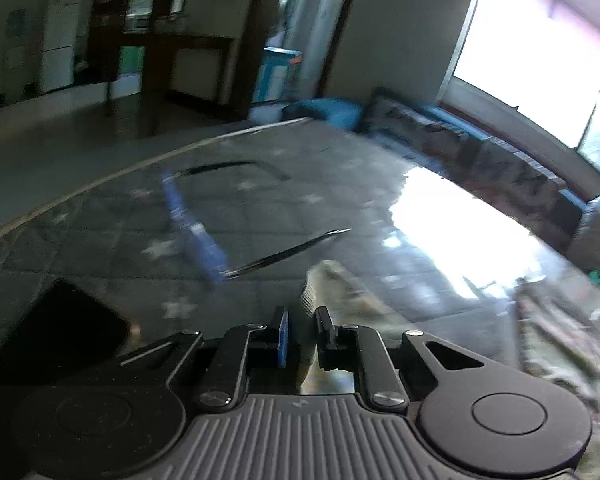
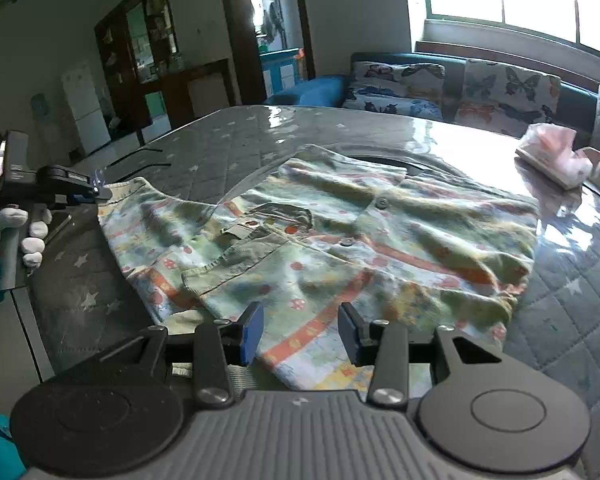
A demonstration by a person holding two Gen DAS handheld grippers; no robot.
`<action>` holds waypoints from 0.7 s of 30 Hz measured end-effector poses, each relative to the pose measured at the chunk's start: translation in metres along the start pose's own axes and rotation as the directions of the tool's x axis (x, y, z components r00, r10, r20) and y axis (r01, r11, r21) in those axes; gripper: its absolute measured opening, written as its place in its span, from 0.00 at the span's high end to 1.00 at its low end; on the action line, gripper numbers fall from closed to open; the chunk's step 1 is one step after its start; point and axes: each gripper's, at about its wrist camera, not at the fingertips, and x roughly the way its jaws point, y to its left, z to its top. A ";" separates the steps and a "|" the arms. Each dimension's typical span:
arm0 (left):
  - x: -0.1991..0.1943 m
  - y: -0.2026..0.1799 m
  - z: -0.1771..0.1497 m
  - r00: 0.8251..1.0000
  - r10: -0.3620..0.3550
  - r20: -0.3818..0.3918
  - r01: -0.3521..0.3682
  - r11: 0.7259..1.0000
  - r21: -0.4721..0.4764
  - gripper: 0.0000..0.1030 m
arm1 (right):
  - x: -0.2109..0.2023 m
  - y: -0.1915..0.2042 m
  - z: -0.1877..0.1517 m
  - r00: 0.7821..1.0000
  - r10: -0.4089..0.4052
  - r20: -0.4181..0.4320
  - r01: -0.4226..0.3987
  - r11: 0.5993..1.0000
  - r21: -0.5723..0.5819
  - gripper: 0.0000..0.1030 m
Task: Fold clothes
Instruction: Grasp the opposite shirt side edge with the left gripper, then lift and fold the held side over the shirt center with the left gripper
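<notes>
1. My left gripper has its fingers nearly together, pinching a ribbed edge of the shirt. From the right wrist view I see the same gripper at the shirt's far left corner, clamped on the hem.
2. My right gripper is spread wide, its fingers apart and holding nothing. It hovers over the near edge of the shirt.
3. The shirt lies mostly flat on the table, front side up, with buttons and a pocket showing. It is pale with orange stripes and small red dots.
4. The table carries a grey quilted cover with white stars under a glossy sheet that reflects the window.
5. A pink packet sits at the table's far right, well apart from the shirt.
6. A white-gloved hand grips the left gripper's handle at the left border of the right wrist view.
7. The left wrist view is blurred; a dark slab lies at its lower left, and I cannot tell what it is.
8. A sofa with butterfly cushions stands behind the table.
</notes>
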 end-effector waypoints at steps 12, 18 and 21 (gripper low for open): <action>-0.067 -0.118 0.004 0.904 -0.427 -0.035 0.428 0.896 0.122 0.88 | -0.017 -0.022 -0.012 0.998 -0.038 0.052 0.033 0.996 0.078 0.60; -0.080 -0.180 -0.012 0.811 -0.573 -0.118 0.585 0.791 0.178 0.89 | -0.030 -0.036 -0.019 0.995 -0.068 0.075 0.059 0.991 0.118 0.60; -0.082 -0.208 -0.024 0.773 -0.611 -0.170 0.634 0.748 0.196 0.89 | -0.037 -0.042 -0.024 0.992 -0.089 0.084 0.077 0.988 0.136 0.60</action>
